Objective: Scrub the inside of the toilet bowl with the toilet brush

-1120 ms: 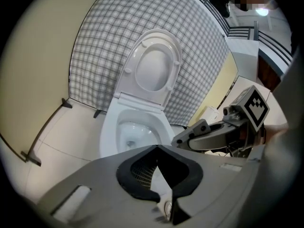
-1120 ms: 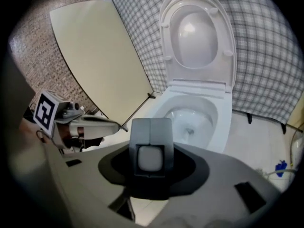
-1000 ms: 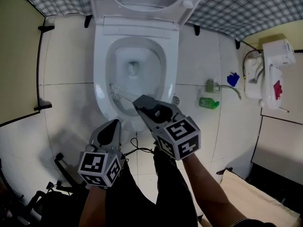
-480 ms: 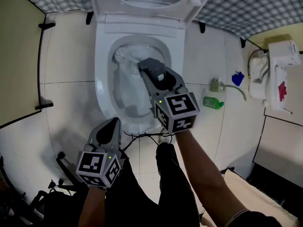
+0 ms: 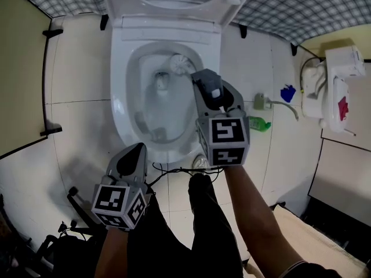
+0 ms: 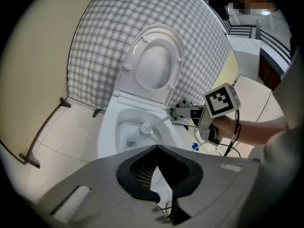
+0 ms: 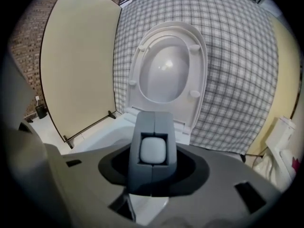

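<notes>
Your left gripper (image 5: pixel 132 158) hangs at 7 o'clock, jaws together and empty. Your right gripper (image 5: pixel 206 80) clamps the handle end of the toilet brush (image 5: pixel 181 64), which is likely light and stiff with springy bristles. Its head is inside the toilet bowl (image 5: pixel 120 97), at 1 o'clock.

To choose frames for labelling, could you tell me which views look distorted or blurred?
Head view: sharp and evenly lit, with a soft shadow on the floor beside the left gripper. Left gripper view: fisheye, dark corners, the checked wall bulging, a mosaic patch top right. Right gripper view: same fisheye; the lid sharp, the right gripper's near body soft.
</notes>
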{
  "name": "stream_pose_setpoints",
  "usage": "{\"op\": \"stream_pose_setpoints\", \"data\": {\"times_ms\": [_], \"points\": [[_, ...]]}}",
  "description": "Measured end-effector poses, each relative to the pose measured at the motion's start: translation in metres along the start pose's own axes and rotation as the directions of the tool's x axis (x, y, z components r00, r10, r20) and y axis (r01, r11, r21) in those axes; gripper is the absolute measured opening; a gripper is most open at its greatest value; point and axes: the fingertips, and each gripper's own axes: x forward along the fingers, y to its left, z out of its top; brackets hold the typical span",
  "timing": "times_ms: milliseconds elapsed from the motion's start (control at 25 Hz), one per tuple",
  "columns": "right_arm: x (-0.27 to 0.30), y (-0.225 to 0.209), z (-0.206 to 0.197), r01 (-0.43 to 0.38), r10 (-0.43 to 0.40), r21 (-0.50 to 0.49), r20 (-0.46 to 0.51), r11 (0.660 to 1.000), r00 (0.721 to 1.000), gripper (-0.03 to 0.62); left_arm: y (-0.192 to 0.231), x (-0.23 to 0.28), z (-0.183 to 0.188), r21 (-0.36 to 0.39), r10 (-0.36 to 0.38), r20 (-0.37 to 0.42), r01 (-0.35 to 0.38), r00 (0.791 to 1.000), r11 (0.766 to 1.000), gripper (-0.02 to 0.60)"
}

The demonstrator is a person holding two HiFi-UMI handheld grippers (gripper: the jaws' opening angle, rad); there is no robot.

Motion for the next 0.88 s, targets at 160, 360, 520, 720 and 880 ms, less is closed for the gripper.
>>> {"op": "stream_pose_setpoints", "data": {"times_ms": [160,360,520,720,880], "points": [[-0.02,-0.009,-0.02,0.032,-0.033,-0.008,-0.07,0.999,0.997,0.19,-0.003,-0.001,-0.003,-0.005,0.0,0.007,0.0,1.0,1.0,0.008],[-0.046,-0.006,-0.035,0.022,-0.028,-0.038,-0.156,0.999,0.987,0.19,-0.01,-0.006,-0.004,-0.015,-0.004,0.018,0.004,1.0,1.0,0.008],[-0.072,0.007,-0.049,-0.029,0.012,-0.069,-0.239,0.997,0.971,0.19,-0.01,-0.013,-0.004,-0.019,0.003,0.029,-0.002,1.0,1.0,0.008],[-0.094,0.03,-0.062,-0.102,0.054,-0.131,-0.333,0.986,0.942,0.19,-0.008,-0.02,-0.002,-0.023,0.011,0.047,-0.01,0.999,1.0,0.008],[-0.107,0.054,-0.072,-0.201,0.131,-0.135,-0.408,0.97,0.904,0.19,-0.009,-0.024,-0.007,-0.025,0.012,0.047,-0.011,0.999,1.0,0.008]]}}
